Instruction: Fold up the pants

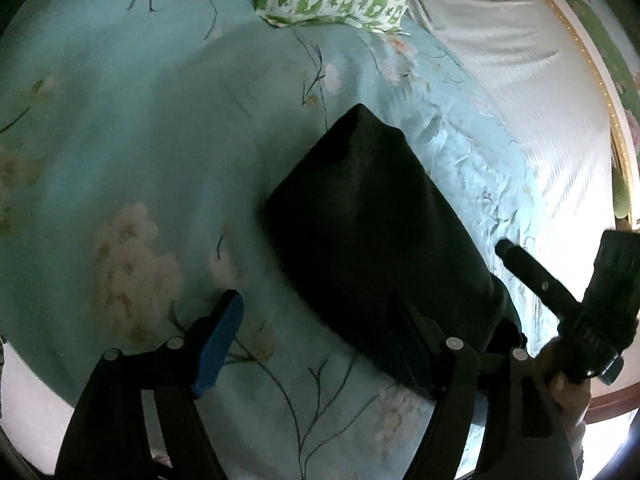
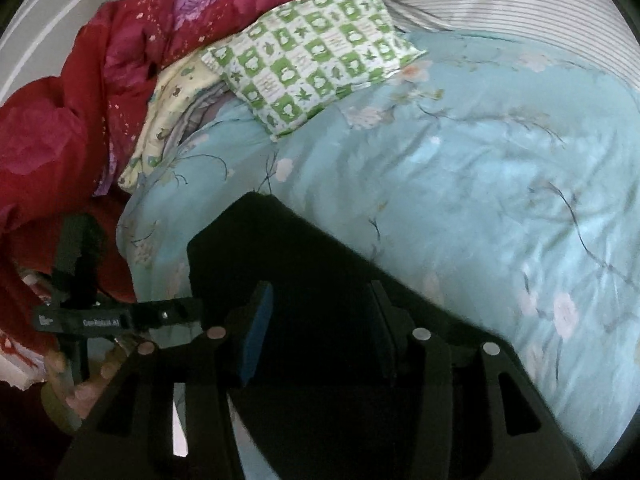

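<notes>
— What sort of place is this?
— A bedroom at home. A bed (image 2: 520, 12) carries a blue flowered quilt (image 2: 460, 168), with a green checked pillow (image 2: 308, 56) on the quilt's far edge and a red blanket (image 2: 72, 120) bunched beside that pillow.

One pair of dark folded pants (image 1: 372, 240) lies ahead of the left jaws and beneath the right ones, with one green-checked pillow (image 2: 312, 52) beyond them, one floral blue quilt (image 2: 500, 184) underneath, one red blanket (image 2: 76, 120) off left of the right jaws, and two grippers.
</notes>
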A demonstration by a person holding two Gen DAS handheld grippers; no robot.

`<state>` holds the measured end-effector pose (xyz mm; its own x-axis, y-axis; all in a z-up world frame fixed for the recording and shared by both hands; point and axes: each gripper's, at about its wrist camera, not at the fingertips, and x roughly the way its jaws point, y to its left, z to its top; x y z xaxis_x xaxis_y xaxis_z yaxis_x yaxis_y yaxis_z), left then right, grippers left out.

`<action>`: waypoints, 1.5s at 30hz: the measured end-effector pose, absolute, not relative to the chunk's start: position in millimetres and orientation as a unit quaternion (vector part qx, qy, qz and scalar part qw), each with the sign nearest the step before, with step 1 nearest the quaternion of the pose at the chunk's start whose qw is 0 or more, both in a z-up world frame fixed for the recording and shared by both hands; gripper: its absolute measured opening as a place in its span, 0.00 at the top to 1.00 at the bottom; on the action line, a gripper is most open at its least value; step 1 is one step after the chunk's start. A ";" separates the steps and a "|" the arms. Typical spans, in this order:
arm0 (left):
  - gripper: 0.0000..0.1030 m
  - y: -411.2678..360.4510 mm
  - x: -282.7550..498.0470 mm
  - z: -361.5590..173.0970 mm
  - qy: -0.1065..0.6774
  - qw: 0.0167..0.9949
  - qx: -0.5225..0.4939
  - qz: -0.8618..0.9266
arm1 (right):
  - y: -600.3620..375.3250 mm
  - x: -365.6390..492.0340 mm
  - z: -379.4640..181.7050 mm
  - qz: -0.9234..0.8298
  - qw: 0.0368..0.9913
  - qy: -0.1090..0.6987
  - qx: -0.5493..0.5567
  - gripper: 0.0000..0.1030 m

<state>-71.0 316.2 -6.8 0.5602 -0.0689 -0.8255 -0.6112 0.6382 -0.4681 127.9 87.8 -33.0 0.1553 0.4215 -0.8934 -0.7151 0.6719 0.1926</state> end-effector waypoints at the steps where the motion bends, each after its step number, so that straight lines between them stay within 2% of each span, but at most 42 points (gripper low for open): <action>1: 0.25 317.1 -69.2 -8.2 0.437 0.792 -0.390 0.172 | 95.3 130.7 -36.1 0.388 0.741 0.529 -0.145 0.50; 9: 0.22 318.9 -57.2 -12.4 0.427 0.793 -0.391 0.187 | 140.1 149.9 -67.5 0.420 0.698 0.546 -0.196 0.47; 17: 0.24 320.3 -51.7 -14.6 0.408 0.801 -0.392 0.197 | 169.3 169.9 -95.5 0.445 0.658 0.571 -0.208 0.47; 20: 0.36 318.9 -48.3 -13.9 0.411 0.805 -0.373 0.209 | 177.1 170.5 -104.7 0.460 0.637 0.582 -0.212 0.47; 22: 0.48 318.4 -47.7 -14.3 0.410 0.806 -0.367 0.219 | 180.4 168.8 -109.1 0.461 0.632 0.581 -0.224 0.48; 23: 0.49 318.5 -47.2 -14.9 0.409 0.806 -0.366 0.220 | 180.6 168.4 -110.5 0.463 0.629 0.583 -0.224 0.54; 25: 0.64 317.4 -45.4 -14.2 0.408 0.809 -0.363 0.217 | 178.8 168.1 -111.1 0.467 0.624 0.589 -0.213 0.66; 28: 0.76 313.8 -44.6 -8.1 0.404 0.814 -0.363 0.208 | 176.6 164.2 -104.7 0.470 0.630 0.581 -0.214 0.74; 31: 0.79 308.4 -45.2 3.9 0.394 0.822 -0.360 0.198 | 172.6 160.8 -92.0 0.474 0.639 0.570 -0.205 0.77; 45: 0.79 229.8 -29.1 96.6 0.349 0.888 -0.285 0.094 | 98.3 140.0 14.0 0.489 0.724 0.478 -0.091 0.79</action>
